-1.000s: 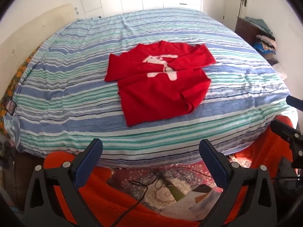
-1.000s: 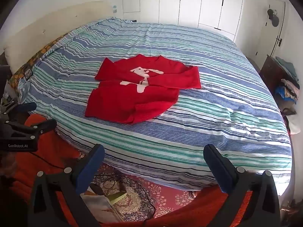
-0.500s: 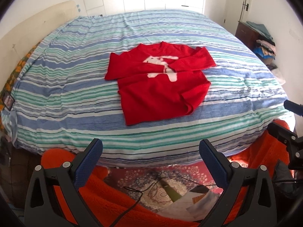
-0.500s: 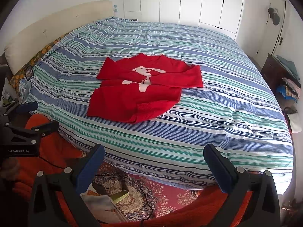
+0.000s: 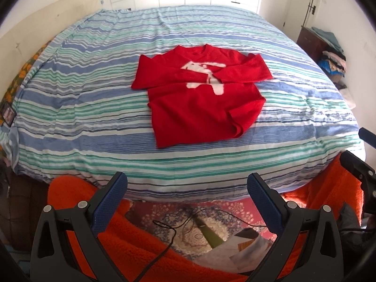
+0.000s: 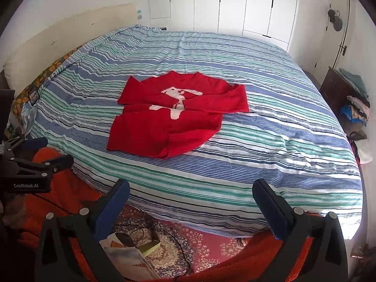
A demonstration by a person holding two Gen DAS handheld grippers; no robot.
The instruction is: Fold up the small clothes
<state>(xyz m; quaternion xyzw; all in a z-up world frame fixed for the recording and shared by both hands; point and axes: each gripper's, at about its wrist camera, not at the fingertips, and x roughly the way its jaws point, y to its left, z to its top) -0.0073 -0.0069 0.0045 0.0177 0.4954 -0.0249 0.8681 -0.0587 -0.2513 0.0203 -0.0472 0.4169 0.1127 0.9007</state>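
Observation:
A small red sweater (image 5: 202,98) with a white animal figure lies on the striped bed cover (image 5: 94,122), sleeves folded across its chest and its near right hem corner turned up. It also shows in the right wrist view (image 6: 174,117). My left gripper (image 5: 186,188) is open and empty, held off the bed's near edge above the floor. My right gripper (image 6: 190,192) is open and empty, also short of the bed's edge. The right gripper's tips show at the right edge of the left view (image 5: 359,150); the left gripper shows at the left of the right view (image 6: 40,152).
The striped bed (image 6: 258,141) fills the room's middle. An orange fuzzy cloth (image 5: 141,253) lies below the grippers. A patterned rug (image 6: 192,242) with a cable, papers and a yellow-green object covers the floor. A dark dresser with piled clothes (image 6: 352,98) stands at right. White closet doors (image 6: 235,4) are behind.
Both views have shifted a little so the sweater sits slightly lower and the room behind shows more. The sweater has not moved and both grippers stay open.

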